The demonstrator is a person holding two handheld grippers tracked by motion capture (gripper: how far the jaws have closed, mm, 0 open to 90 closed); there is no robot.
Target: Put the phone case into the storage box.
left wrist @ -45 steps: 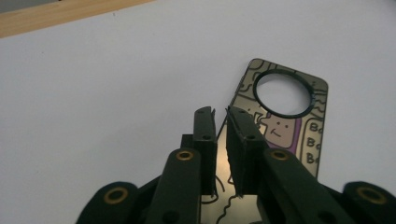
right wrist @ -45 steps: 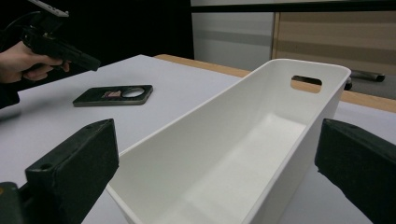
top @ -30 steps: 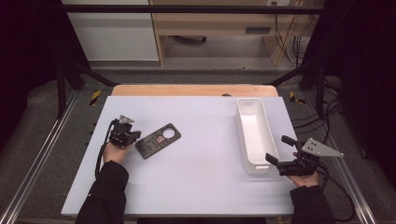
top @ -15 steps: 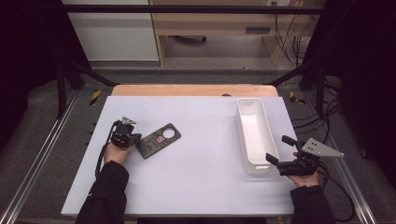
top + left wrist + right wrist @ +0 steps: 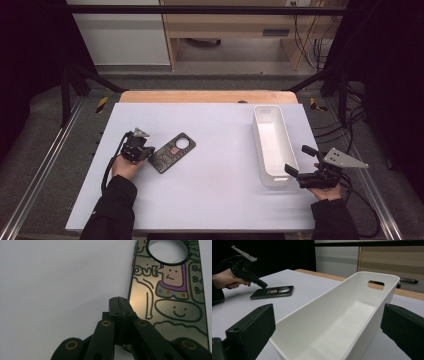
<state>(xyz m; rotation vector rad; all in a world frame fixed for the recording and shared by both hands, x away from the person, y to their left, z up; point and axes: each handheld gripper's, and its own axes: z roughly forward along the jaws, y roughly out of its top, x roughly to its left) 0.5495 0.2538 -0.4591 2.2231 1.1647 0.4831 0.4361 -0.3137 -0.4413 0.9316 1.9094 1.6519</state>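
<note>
**Left jaws pressed together at the tag's edge**

Your left gripper (image 5: 141, 150) sits near the worktop's left edge, jaws together, tips just beside the dark cartoon door hanger (image 5: 172, 152) lying flat there. Your right gripper (image 5: 301, 161) spreads wide at the near end of the white bin (image 5: 272, 145), close to the right edge.

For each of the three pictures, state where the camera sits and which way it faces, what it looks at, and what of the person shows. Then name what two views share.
High view: above the person's side, facing forward and down on the table; both forearms, left gripper, right gripper.
Left gripper view: on the left gripper, along its closed jaws at the dark cartoon tag.
Right gripper view: on the right gripper, between its open jaws into the white bin; the left hand farther off.
Shared: the tag appears in all three views.
</note>
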